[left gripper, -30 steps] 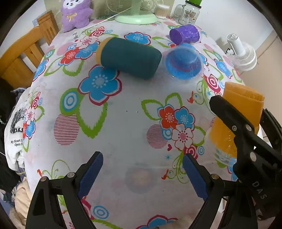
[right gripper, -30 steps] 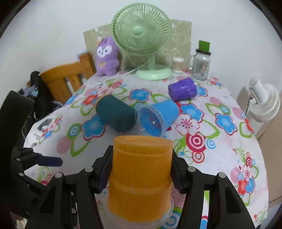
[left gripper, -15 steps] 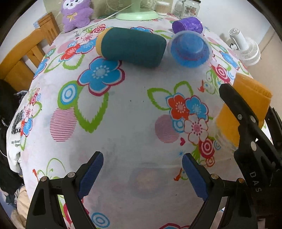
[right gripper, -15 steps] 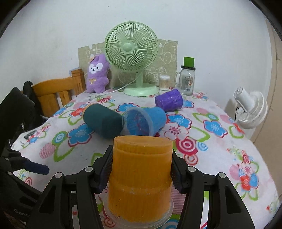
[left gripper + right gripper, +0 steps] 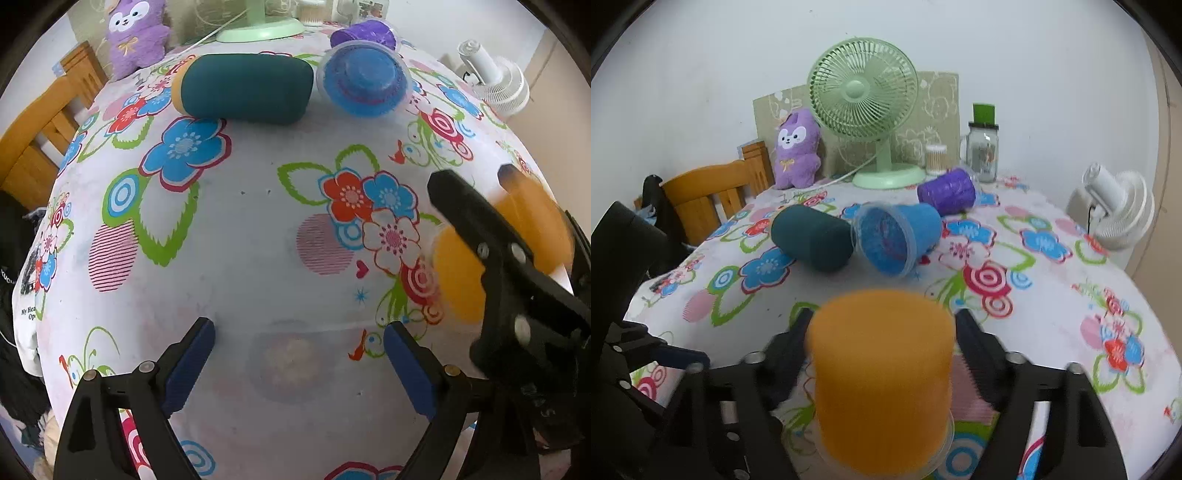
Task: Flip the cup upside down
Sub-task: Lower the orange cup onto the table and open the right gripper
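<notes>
right hand-held gripper (image 5: 882, 332): pinching the orange cup (image 5: 882, 373) between its two fingers, cup standing bottom-up with its clear rim low (pretty blurry in this view)
left hand-held gripper (image 5: 299, 354): fingers spread wide, nothing between them, hovering over the near edge of the tabletop (image 5: 251, 229)
orange cup: near the tabletop's near right edge, partly hidden behind the right gripper's black finger in the left wrist view (image 5: 458, 273)
blue cup (image 5: 897, 236): on its side mid-tabletop, mouth facing the right wrist camera
teal cup (image 5: 812, 242): on its side, just left of the blue one, looks like touching
purple cup (image 5: 947, 192): on its side toward the far edge
green fan (image 5: 866, 107): far edge, purple plush (image 5: 798, 151) beside it
</notes>
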The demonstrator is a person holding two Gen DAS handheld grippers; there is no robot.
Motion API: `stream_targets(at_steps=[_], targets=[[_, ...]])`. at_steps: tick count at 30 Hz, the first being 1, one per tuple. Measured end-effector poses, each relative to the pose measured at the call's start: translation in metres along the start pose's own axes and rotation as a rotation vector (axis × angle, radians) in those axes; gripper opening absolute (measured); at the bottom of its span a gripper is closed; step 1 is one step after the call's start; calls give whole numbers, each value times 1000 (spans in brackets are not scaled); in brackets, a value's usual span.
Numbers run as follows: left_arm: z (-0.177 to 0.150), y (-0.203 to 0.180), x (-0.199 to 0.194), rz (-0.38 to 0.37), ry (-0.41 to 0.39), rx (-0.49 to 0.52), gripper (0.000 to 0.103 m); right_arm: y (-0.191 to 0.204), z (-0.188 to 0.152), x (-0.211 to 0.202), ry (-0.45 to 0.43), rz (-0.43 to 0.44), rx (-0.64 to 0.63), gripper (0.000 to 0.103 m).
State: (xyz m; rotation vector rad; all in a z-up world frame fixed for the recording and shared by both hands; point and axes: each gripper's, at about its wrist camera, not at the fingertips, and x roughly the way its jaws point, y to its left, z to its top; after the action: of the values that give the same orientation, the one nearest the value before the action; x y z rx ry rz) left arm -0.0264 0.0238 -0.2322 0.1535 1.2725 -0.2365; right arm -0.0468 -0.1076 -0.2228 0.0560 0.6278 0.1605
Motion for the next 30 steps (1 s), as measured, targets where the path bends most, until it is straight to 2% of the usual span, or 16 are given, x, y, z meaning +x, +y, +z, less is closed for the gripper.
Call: stream_targets(at_steps=[3, 10, 15, 20, 23, 30], targets=[[-1, -2, 0, 0, 7, 1, 94, -3, -3, 1, 25, 5, 26, 95], [-6, -1, -9, -25, 29, -26, 94, -3, 1, -5, 62, 15, 39, 99], [-5, -3, -31, -51, 42, -52, 94, -3, 20, -20, 116, 8, 22, 100], [8, -5, -60, -90, 76, -66, 95, -2, 53, -38, 210, -17, -7, 101], [19, -7, -72, -93, 44, -42, 96, -3, 73, -48, 231, -26, -9, 103], [38, -5, -93, -157, -82, -33, 96, -8, 100, -58, 224, -80, 1, 103]])
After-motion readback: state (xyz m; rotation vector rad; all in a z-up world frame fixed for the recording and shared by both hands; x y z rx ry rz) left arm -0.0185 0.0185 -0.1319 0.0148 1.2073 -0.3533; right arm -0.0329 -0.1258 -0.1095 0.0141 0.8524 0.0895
